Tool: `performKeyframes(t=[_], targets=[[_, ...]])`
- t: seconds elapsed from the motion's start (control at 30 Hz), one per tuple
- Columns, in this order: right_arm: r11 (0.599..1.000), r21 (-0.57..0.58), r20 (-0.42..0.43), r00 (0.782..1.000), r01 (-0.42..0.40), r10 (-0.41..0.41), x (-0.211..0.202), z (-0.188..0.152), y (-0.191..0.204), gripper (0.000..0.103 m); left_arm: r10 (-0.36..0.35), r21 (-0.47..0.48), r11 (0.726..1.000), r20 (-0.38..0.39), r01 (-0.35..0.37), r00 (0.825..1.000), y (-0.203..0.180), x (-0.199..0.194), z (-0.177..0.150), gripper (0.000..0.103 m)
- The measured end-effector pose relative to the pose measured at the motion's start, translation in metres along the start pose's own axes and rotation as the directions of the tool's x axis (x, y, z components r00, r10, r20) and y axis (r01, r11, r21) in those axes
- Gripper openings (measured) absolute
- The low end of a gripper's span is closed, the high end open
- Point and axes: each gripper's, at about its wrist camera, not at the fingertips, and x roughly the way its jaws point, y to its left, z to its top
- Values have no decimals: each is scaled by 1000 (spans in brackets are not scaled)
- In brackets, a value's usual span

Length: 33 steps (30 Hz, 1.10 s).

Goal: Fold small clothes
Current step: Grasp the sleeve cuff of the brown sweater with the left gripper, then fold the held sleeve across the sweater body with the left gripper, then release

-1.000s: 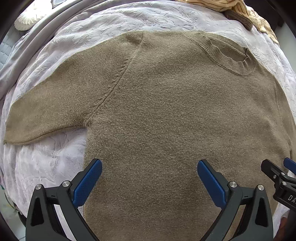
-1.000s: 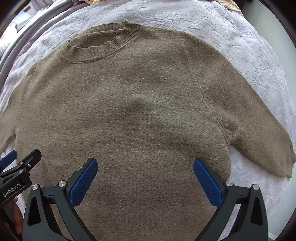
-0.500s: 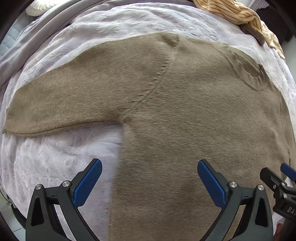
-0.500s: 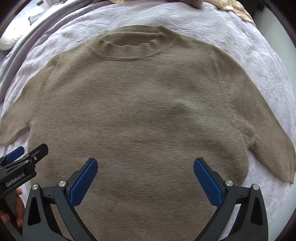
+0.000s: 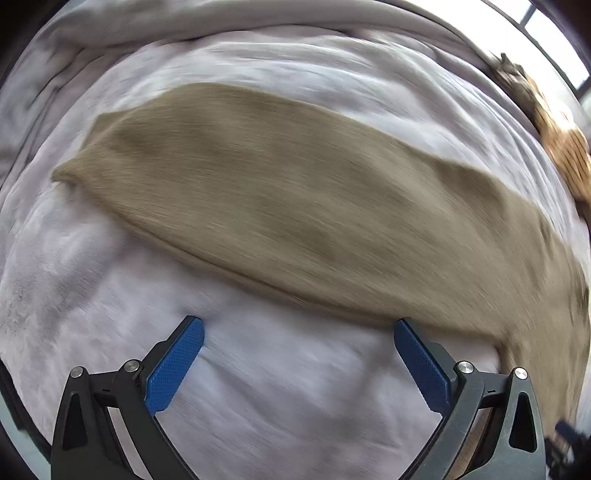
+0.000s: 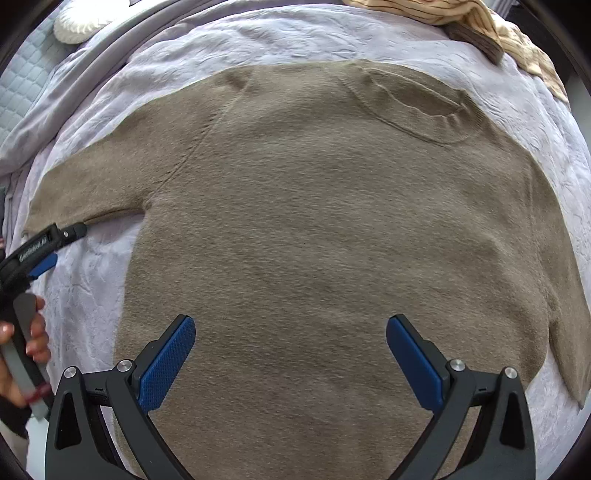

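Observation:
A tan knit sweater lies flat and face up on a white textured bedspread, its collar toward the far right. Its left sleeve stretches across the left wrist view, blurred by motion. My left gripper is open and empty, over bare bedspread just below the sleeve's lower edge. It also shows in the right wrist view, beside the sleeve's cuff end. My right gripper is open and empty above the sweater's lower body.
A striped beige garment lies bunched at the far right edge of the bed; it also shows in the left wrist view. A grey quilt fold and a white round cushion sit at the far left.
My left gripper has swung left off the sweater's body to the left sleeve. My right gripper has shifted left too, so the collar now sits at the right of its view.

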Motion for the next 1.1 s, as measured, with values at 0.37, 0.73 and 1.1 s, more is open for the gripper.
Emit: performKeyframes(t=[0.37,0.73,1.1], targets=[[998,-42,-13,998,-57,56,-14,-4,32,103,-61,-203,975,161,94,985,38,9,68,46],[993,22,46,992,-114,113,-20,-15,9,103,-301,143,952,291,270,908,-34,-68,78,11],[960,254,143,986,-117,82,-52,-42,-107,103,-599,585,670,60,458,799,-282,-112,-30,11]])
